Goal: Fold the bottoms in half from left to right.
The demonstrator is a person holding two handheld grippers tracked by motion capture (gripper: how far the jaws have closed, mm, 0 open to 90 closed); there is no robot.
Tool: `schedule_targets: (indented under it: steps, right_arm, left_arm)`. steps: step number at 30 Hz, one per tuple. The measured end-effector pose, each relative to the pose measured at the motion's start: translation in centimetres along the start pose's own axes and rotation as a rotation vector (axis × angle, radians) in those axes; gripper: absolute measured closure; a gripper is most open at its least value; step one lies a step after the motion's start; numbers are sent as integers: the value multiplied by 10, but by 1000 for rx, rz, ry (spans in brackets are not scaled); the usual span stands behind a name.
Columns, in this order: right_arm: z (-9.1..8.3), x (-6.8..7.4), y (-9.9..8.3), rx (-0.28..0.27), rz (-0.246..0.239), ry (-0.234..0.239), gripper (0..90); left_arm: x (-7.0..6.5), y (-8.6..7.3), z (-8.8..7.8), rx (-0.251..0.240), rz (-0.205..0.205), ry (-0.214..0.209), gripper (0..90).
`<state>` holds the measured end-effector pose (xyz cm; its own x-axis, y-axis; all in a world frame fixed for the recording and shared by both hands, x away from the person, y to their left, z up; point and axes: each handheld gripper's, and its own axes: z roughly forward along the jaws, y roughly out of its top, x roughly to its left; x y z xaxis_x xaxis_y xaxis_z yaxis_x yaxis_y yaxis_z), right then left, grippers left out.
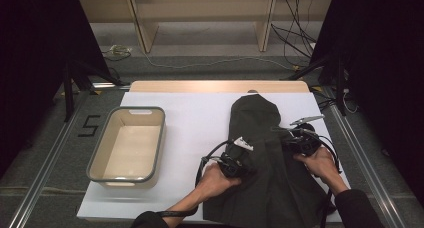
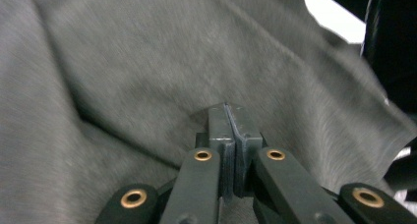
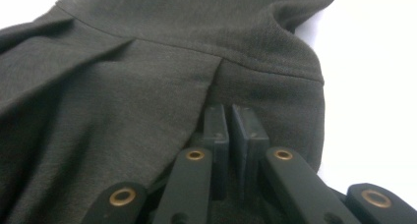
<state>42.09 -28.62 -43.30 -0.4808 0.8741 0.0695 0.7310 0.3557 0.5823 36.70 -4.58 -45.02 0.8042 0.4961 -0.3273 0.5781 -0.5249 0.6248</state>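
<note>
Dark garment (image 1: 265, 158) pinched by both claws (left (image 2: 228, 111), right (image 3: 231, 111)).

garment (image 1: 265, 158) on table (image 1: 200, 118), bin (image 1: 127, 144) left

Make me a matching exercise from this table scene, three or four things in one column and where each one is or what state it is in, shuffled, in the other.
Things:
1. dark garment
2. bin
3. left gripper
4. right gripper

Descriptions:
A. stands empty at the table's left
B. shut on the cloth near a pleat seam
C. spread over the table's right half
D. shut on the cloth at the garment's left side

Pairs: 1-C, 2-A, 3-D, 4-B
</note>
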Motion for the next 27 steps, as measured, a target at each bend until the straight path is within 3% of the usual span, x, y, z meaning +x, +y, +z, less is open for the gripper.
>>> schedule_targets:
  steps: [2,8,10,12,15,18,21,24,27]
  right_arm:
    - [2,0,0,5,-4,0,857]
    - [8,1,-2,33,-15,-8,846]
    - [6,0,-2,24,-12,-4,824]
    - [0,-1,0,-3,2,4,781]
    - [-15,-5,2,-82,22,24,640]
    - [-24,-11,5,-136,55,7,516]
    - [-21,-15,3,-109,82,-16,446]
    - [-16,-20,2,-67,109,-18,389]
    - [-12,-23,0,-39,108,-23,376]
  left_arm:
    - [0,-4,8,25,15,17,892]
    - [0,-9,13,57,9,11,892]
    - [-2,-5,6,39,2,6,884]
    - [-3,0,-8,1,11,-13,793]
    - [2,6,-32,-59,7,-14,686]
    - [17,12,-55,-115,-43,20,606]
    - [39,13,-67,-144,-131,83,539]
    - [59,8,-65,-141,-246,118,464]
    - [71,4,-56,-105,-298,151,404]
